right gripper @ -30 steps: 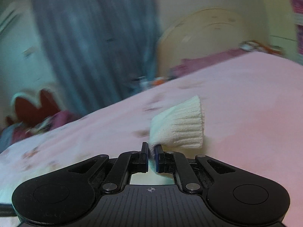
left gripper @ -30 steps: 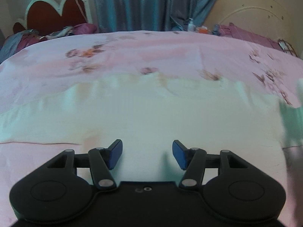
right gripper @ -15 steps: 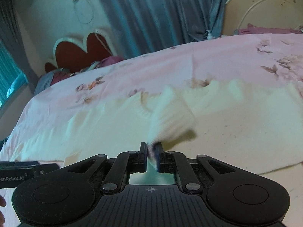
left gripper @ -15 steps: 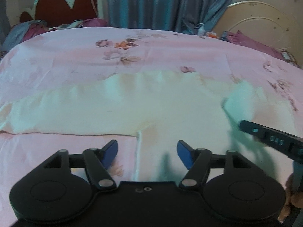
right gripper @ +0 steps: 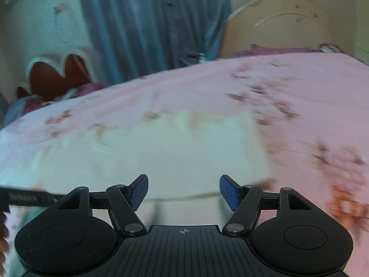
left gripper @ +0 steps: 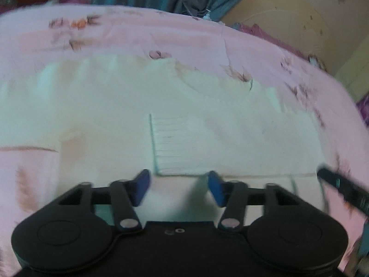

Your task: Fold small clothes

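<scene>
Two tongs: I have both over the bed, neither gripping anything.
Left tongs (left gripper: 177, 190): jaws part-way apart and just closing in; only blurred pale cloth shows in the gap, the pads pressing nothing. I judge they are lining up on the hem ahead.
White knit garment (left gripper: 184, 145): lies flat on the cream cloth (left gripper: 92, 106), its ribbed panel and straight near edge just ahead of the left tongs. I read it as laid out for the first fold, which is not yet made.
Right tongs (right gripper: 183, 191): jaws wide, just opening, nothing between them; they hang over the near right corner of the cream cloth. The garment I cannot pick out in this blurred view.
Bed (left gripper: 161, 34): pink floral sheet, soft, so cloth may drag when pinched.
Room: blue-grey curtain (right gripper: 150, 23) behind, cream arched headboard (right gripper: 288, 23) at right, a red scalloped board (right gripper: 57, 76) at far left.
</scene>
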`<state>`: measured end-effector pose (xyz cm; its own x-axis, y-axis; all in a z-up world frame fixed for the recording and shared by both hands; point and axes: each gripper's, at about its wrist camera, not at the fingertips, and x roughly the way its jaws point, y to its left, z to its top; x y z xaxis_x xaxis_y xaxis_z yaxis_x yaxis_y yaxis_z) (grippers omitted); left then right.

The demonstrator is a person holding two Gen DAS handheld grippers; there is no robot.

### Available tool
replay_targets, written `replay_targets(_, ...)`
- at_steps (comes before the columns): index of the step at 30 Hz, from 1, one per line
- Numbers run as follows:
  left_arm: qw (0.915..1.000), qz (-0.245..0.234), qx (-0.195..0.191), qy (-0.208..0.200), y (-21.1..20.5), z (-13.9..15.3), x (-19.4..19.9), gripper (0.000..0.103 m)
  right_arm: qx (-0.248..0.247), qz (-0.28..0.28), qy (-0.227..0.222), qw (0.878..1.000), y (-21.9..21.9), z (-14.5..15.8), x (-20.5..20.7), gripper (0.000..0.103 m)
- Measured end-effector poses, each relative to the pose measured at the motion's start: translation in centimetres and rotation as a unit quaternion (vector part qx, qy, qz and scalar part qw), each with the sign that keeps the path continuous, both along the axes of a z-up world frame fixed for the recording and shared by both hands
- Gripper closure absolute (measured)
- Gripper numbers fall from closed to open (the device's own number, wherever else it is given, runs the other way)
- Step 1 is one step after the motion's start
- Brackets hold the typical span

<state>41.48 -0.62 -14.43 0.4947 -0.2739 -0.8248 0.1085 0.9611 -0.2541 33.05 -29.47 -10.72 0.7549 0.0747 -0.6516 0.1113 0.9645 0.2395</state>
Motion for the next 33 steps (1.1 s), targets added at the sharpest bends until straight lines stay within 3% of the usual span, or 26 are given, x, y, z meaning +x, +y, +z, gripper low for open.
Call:
replay_targets(2, 0.9997, 0.019, -0.015, -0.006, 0.1, -0.4, 0.2, 0.06, -0.006, -0.015, 0.01, 1.0, -1.4, -0.7, -0.5, 0.035)
replay_targets(6, 0.998, 0.031, -0.051, -0.021, 0.1, -0.8, 0.3, 0.09, -0.009, -0.035, 0.026, 0.999, -3.3, -1.8, -1.1, 0.035)
replay_targets(7, 0.9977, 0.033, -0.055, -0.022, 0.0, -0.8, 0.4, 0.094, -0.009, -0.037, 0.029, 0.999, -3.6, -2.0, -1.1, 0.035)
replay_targets(16, 0.9872, 0.05, -0.089, -0.122, 0.4, 4.4, 0.7, 0.098, -0.004, -0.031, 0.038, 0.999, -3.6, -2.9, 0.3, 0.035)
replay_targets(22, 0.9786, 0.089, -0.077, -0.169, 3.8, 6.4, 0.2, 0.098, 0.003, -0.027, 0.028, 0.999, -2.7, -2.8, 2.1, 0.036)
replay_targets(24, 0.9791, 0.103, -0.066, -0.163, 5.1, 5.9, 0.2, 0.098, 0.006, -0.021, 0.025, 0.999, -2.2, -2.9, 2.6, 0.056)
replay_targets(25, 0.9802, 0.11, -0.062, -0.153, 5.8, 5.2, 0.3, 0.098, 0.009, -0.018, 0.029, 0.999, -2.0, -3.0, 2.9, 0.08)
replay_targets(29, 0.9854, 0.122, -0.039, -0.111, 7.0, 2.0, 0.7, 0.098, 0.017, -0.03, 0.024, 0.999, -2.2, -3.1, 2.7, 0.094)
replay_targets(33, 0.9905, 0.112, -0.022, -0.077, 6.6, -0.4, 0.9, 0.098, 0.024, -0.063, 0.035, 0.997, -3.7, -3.8, 1.8, 0.096)
